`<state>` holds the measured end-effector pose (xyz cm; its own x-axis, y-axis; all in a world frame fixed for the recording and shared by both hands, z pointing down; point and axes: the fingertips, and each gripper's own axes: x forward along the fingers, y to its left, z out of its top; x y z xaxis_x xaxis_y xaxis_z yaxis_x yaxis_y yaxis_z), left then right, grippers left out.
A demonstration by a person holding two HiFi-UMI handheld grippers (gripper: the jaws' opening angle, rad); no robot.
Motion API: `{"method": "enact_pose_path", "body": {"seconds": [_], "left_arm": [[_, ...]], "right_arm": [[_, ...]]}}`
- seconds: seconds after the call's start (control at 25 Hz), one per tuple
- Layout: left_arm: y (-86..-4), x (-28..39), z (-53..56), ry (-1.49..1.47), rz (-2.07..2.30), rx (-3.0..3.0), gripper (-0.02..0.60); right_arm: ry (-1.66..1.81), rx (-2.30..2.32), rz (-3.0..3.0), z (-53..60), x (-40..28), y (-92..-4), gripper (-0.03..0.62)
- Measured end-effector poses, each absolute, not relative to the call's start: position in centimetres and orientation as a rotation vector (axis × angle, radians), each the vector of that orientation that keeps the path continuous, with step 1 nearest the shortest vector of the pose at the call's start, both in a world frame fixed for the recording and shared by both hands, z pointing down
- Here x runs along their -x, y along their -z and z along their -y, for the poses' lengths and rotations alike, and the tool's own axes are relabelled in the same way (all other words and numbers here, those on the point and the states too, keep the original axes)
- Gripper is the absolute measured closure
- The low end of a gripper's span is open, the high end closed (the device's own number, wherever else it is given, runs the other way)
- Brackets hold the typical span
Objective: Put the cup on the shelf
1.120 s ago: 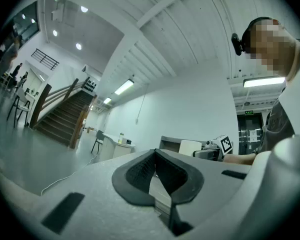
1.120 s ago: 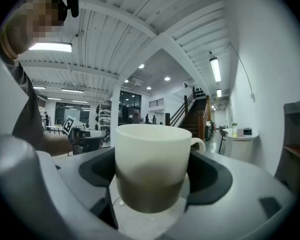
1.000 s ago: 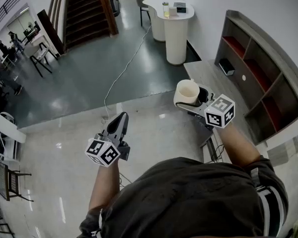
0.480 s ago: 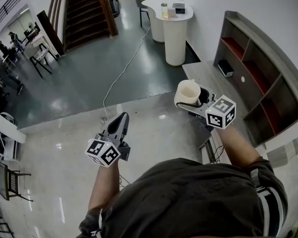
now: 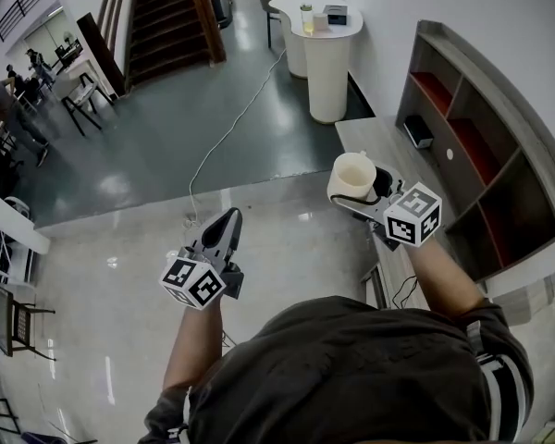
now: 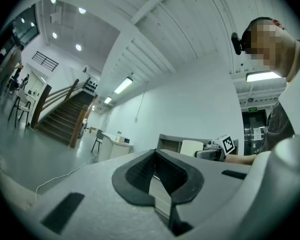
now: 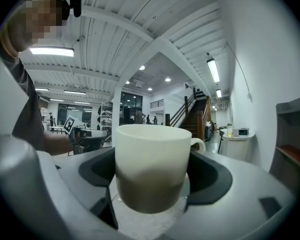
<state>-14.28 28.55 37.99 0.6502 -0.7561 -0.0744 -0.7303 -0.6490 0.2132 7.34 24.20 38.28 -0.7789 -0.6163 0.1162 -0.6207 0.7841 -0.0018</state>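
A cream cup with a handle stands upright in my right gripper, whose jaws are shut on its sides. In the right gripper view the cup fills the gap between the dark pads. The grey shelf with red-backed compartments stands at the right, beyond and to the right of the cup, and the cup is well short of it. My left gripper hangs over the floor at the left, shut and holding nothing. In the left gripper view its pads meet, with the cup beyond.
A grey desk runs below the shelf with a small dark box on it. A white round counter stands farther back. A cable crosses the floor toward the staircase. Chairs and people are at the far left.
Both grippers and the view have moved a little forward toward the desk and shelf. The cup stays held in the right gripper, and the left gripper stays shut.
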Motion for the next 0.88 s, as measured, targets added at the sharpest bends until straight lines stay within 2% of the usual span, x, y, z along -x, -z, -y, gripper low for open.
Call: {"method": "enact_pose_path", "body": {"seconds": [0.44, 0.88], "left_arm": [[-38.4, 9.8, -25.7, 0.237, 1.213, -2.697, 0.581], [-40.2, 14.5, -15.4, 0.275, 1.103, -2.733, 0.581]], "right_arm": [[-0.075, -1.01, 2.854, -21.5, -12.1, -39.0, 0.177], [-0.085, -1.085, 2.798, -12.5, -7.4, -40.2, 0.177]]}}
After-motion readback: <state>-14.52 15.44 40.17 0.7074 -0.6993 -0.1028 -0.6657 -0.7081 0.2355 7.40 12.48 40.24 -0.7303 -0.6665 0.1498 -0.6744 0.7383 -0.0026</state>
